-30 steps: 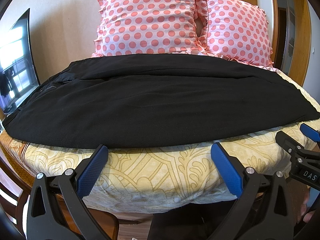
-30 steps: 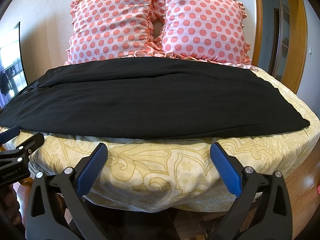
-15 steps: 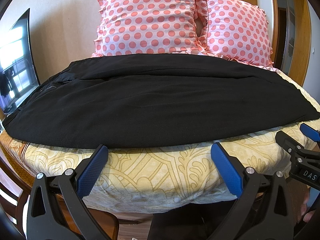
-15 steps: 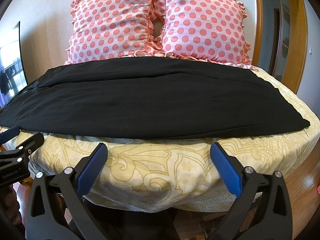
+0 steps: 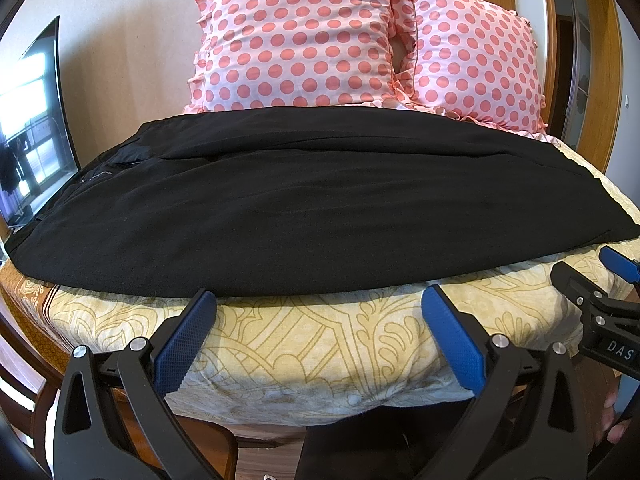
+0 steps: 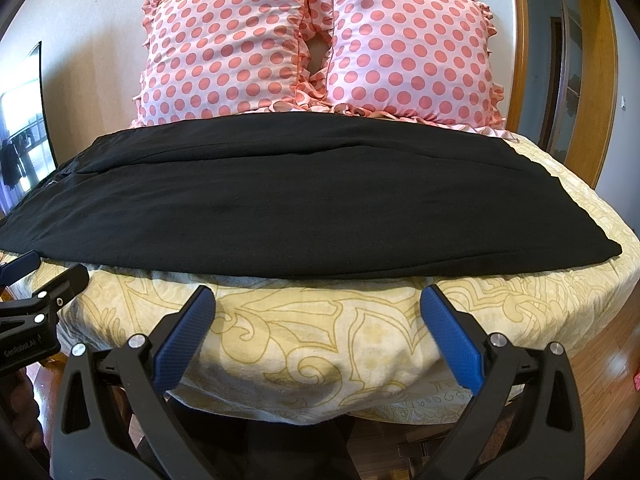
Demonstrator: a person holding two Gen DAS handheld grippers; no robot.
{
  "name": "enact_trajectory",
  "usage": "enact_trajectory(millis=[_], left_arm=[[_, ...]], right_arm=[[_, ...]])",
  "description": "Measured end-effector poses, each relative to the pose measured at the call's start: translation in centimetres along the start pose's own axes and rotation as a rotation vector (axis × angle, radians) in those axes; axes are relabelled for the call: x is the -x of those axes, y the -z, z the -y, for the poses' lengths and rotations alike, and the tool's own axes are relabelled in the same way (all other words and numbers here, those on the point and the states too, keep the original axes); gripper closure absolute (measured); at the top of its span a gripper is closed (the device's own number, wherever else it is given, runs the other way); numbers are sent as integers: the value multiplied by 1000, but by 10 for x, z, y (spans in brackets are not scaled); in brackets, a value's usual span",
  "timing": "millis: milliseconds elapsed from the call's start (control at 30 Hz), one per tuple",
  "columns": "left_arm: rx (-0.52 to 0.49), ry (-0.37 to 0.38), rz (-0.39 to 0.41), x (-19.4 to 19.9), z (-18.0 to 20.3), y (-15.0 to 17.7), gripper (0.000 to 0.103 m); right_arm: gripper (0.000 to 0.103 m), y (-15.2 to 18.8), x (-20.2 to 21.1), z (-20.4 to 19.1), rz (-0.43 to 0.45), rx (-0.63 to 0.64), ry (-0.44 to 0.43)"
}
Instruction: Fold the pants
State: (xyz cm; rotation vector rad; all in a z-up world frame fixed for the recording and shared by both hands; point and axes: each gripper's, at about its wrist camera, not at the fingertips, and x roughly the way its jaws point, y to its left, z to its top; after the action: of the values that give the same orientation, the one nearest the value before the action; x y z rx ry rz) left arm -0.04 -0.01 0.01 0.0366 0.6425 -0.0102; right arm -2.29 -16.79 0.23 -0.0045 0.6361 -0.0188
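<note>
The long black fabric pants [image 5: 320, 208] lie flat across the yellow patterned bed [image 5: 304, 344], in front of the pink polka-dot pillows [image 6: 316, 48]. Left hand-held gripper [image 5: 318, 312] and right hand-held gripper [image 6: 316, 312] hang released before the pants' near edge — empty. Pinching the bedcover along with that edge would likely drag the fold askew.

Both wrist views low at the bed's [image 5: 320, 344] near edge, facing shared pillows [image 6: 316, 44].

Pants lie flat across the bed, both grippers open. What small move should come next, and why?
Probably bring the left gripper and right gripper forward to the near edge of the pants: both are open, short of the cloth, holding nothing.
</note>
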Motion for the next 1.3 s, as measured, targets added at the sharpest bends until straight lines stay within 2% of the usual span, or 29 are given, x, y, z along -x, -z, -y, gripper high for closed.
enact_trajectory(millis=[100,167,233,300,400,500,567,600,733,933,1000,1067,1100,1133,1167,1200,1233,1300], left_arm=[[-6,12,-9,1,-1,-1,1],[-20,41,-23,5,-4,-4,1],[-20,66,9,15,-11,-12,1],[-15,70,57,26,-18,-26,1],[2,53,113,29,-27,-48,1],[26,30,135,20,-34,-69,1],[41,18,134,12,-36,-80,1],[54,16,130,5,-38,-88,1],[80,52,124,-8,-41,-100,1],[91,48,88,-35,-44,-109,1],[89,50,72,-42,-44,-110,1],[89,51,63,-46,-45,-109,1],[89,55,56,-49,-45,-108,1],[91,58,54,-50,-45,-108,1],[92,61,52,-51,-45,-107,1],[94,64,51,-51,-46,-106,1],[96,65,52,-50,-47,-106,1],[102,65,54,-47,-50,-103,1]], right_arm=[[2,-6,5,11,-6,-20,-73],[2,-20,22,30,69,-68,-98],[2,-49,37,59,145,-110,-47],[2,-79,35,86,163,-150,3],[2,-131,4,140,98,-282,58],[2,-178,-50,188,12,-394,143],[10,-207,-96,217,-49,-458,215],[19,-216,-116,230,-78,-479,258],[43,-241,-195,269,-202,-547,372],[46,-248,-276,298,-309,-651,491],[46,-246,-291,300,-335,-623,546],[51,-247,-298,291,-332,-530,612],[57,-247,-299,288,-320,-513,611],[77,-244,-297,287,-302,-509,583],[85,-241,-292,290,-284,-524,556],[96,-238,-287,294,-273,-544,540],[101,-234,-280,300,-255,-577,493],[102,-224,-259,312,-194,-661,379]])
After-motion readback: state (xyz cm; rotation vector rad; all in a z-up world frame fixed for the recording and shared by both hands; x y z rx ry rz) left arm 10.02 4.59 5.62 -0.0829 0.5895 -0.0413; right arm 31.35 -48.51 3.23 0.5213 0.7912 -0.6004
